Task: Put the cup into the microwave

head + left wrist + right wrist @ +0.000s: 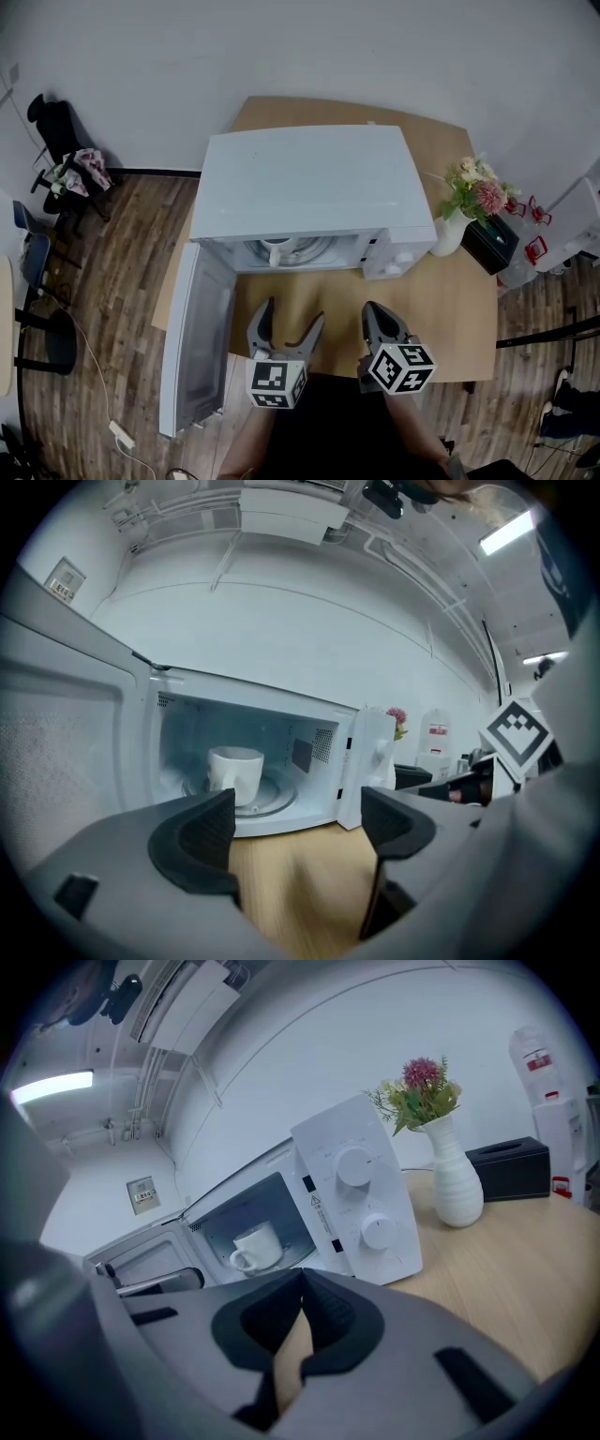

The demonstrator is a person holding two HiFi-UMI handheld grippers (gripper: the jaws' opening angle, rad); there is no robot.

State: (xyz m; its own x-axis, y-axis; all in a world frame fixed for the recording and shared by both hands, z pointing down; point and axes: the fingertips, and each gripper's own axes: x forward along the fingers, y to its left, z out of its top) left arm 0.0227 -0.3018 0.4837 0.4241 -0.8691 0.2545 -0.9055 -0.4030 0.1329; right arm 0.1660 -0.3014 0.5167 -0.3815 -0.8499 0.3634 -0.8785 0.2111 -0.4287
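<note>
**Cup in the oven, door open**

The cup, white with a handle, stands upright inside the microwave, on the glass turntable. The microwave door hangs wide open to the left, past the edge of the wooden surface.

The left tool is held in front of the oven mouth and apart from it. Its jaws stand wide, with nothing between them but bare wood. In the left gripper view the cup shows beyond the left jaw, well clear of it.

The right tool is beside the left, facing the control panel. Its jaw tips are closed together and it holds nothing.

To the right of the microwave are a white vase with flowers, touching or nearly touching the oven's side, and then a black box.
</note>
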